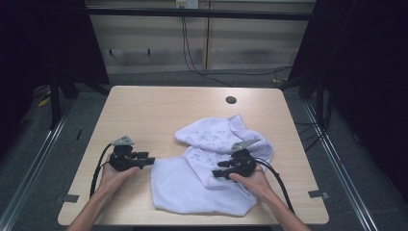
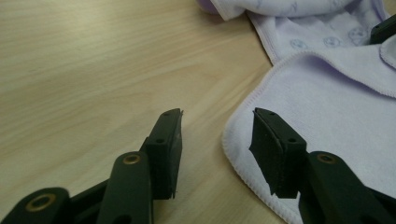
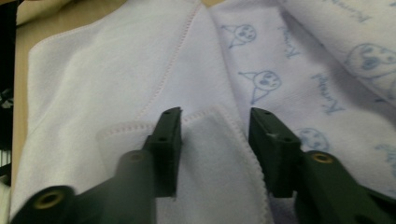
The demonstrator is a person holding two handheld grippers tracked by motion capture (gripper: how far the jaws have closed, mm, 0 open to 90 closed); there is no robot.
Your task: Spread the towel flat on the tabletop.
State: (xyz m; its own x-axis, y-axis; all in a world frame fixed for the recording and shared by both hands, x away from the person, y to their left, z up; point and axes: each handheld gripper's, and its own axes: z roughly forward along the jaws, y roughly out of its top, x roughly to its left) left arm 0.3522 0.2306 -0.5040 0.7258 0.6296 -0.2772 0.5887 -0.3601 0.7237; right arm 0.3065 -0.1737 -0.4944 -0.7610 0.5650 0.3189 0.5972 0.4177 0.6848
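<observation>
Wooden counter [image 1: 144, 106] carries my lilac printed towel [image 1: 192, 192]. Left tongs [image 2: 217, 135] spread at its corner. Right tongs [image 3: 215, 135] spread over a fold.

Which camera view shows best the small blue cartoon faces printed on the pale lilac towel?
The right gripper view: the blue cartoon faces on the lilac towel are large there. The left gripper view shows a few faint ones; the high view, only tiny marks.

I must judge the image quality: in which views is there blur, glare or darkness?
High view: even light on the table, surroundings dark, no glare. Left gripper view: towel edge fairly sharp, jaws soft. Right gripper view: printed towel slightly blurred, jaw bases out of focus.
</observation>
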